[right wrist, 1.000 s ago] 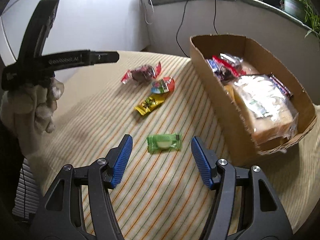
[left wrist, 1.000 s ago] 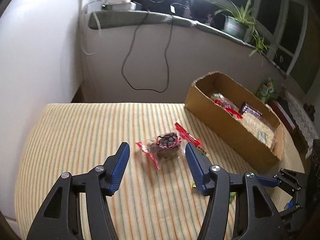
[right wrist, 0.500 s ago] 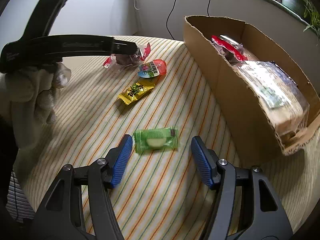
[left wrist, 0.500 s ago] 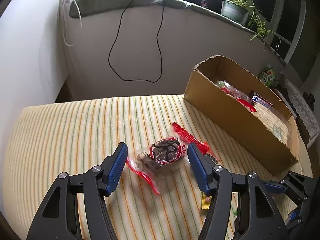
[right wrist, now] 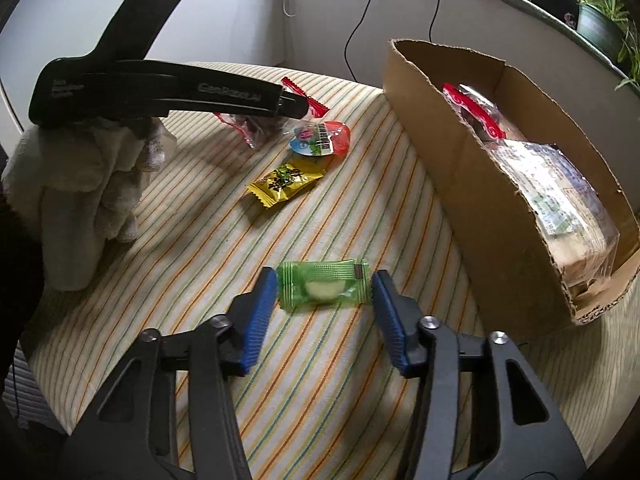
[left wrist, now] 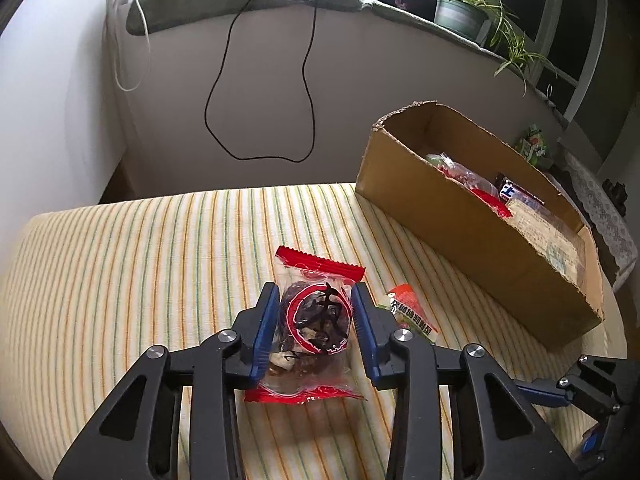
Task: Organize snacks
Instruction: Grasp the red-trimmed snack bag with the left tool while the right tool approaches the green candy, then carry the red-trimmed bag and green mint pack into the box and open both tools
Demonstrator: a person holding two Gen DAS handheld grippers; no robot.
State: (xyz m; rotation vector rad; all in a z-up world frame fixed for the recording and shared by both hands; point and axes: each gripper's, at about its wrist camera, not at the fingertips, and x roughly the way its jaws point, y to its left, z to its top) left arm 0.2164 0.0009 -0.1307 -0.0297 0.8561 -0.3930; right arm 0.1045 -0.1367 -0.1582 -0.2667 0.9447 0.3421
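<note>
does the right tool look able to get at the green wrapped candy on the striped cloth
Likely yes: the right tool is open, its fingers either side of the green wrapped candy, with nothing between.

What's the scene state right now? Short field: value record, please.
surface: striped cloth
left tongs: shut on clear red-edged snack pack
right tongs: open, straddling green candy, not gripping
loose snacks: yellow packet, red-and-blue jelly cup
cardboard box: right of the snacks, already holds several packs
done: neither pack boxed yet
</note>
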